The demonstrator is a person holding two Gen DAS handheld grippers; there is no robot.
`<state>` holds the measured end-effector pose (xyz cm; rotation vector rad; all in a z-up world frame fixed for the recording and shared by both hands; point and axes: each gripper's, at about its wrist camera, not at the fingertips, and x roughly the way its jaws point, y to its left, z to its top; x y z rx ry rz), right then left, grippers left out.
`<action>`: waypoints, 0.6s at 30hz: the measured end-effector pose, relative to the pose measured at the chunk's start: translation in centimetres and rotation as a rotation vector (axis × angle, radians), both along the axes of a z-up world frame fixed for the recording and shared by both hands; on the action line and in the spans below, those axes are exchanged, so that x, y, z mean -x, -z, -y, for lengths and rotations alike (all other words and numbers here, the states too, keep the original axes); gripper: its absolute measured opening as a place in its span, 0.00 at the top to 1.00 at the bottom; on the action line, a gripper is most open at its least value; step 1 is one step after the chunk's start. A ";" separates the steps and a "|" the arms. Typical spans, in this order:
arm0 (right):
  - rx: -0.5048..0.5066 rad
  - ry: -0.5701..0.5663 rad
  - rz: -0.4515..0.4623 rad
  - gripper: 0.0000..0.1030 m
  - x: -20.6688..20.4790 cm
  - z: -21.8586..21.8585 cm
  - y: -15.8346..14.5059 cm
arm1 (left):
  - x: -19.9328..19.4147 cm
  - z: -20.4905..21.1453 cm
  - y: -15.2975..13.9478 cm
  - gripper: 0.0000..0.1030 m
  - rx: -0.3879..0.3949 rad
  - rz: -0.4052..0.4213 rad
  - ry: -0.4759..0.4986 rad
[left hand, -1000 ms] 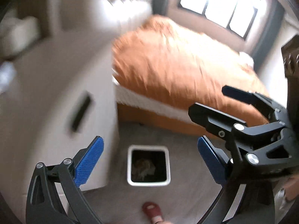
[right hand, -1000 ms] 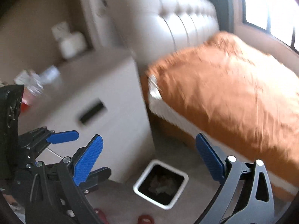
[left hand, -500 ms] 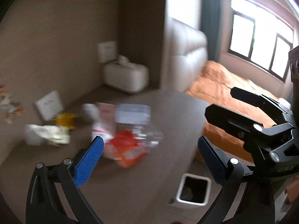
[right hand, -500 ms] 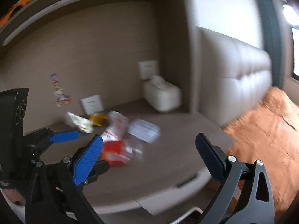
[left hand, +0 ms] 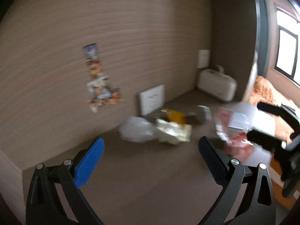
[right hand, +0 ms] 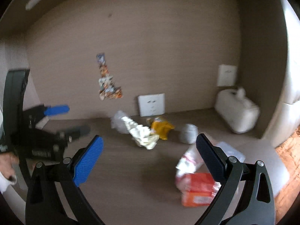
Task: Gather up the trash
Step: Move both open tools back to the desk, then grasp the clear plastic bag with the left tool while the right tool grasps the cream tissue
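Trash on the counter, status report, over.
Left gripper and right gripper open, empty, above the counter. Crumpled wrapper, yellow packet, orange packet uncollected. Nothing blocking.

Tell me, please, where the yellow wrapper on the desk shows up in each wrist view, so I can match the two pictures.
Left wrist view: the yellow wrapper lies right of centre, at mid-height, just below and right of the white wall socket.
Right wrist view: the yellow wrapper lies near the centre, just below the white wall socket.
Shared landmark: the white tissue box, against the wall, right of the wrapper in both.
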<state>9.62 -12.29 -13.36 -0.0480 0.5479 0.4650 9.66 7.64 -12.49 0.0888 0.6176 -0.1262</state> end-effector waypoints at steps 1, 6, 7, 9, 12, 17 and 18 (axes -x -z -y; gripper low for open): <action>0.011 -0.005 -0.015 0.04 -0.9 -1.1 0.7 | -0.9 -0.8 0.3 0.05 0.001 -0.006 -0.005; 0.050 -0.002 -0.094 0.04 -5.4 -4.7 3.8 | -5.7 -2.8 1.9 0.05 0.002 -0.038 0.034; 0.061 -0.009 -0.130 0.04 -6.3 -5.1 4.4 | -6.7 -3.0 2.4 0.05 0.002 -0.044 0.045; 0.051 -0.016 -0.182 0.04 -7.8 -5.6 5.5 | -8.4 -3.3 3.6 0.05 -0.003 -0.059 0.066; 0.080 0.016 -0.181 0.04 -9.4 -6.4 6.6 | -10.6 -3.6 5.1 0.05 -0.015 -0.072 0.077; 0.106 0.044 -0.192 0.04 -11.5 -6.9 7.8 | -12.9 -3.8 6.7 0.05 -0.009 -0.099 0.105; 0.106 0.047 -0.194 0.04 -11.8 -7.0 8.0 | -13.2 -3.8 6.9 0.05 -0.007 -0.105 0.111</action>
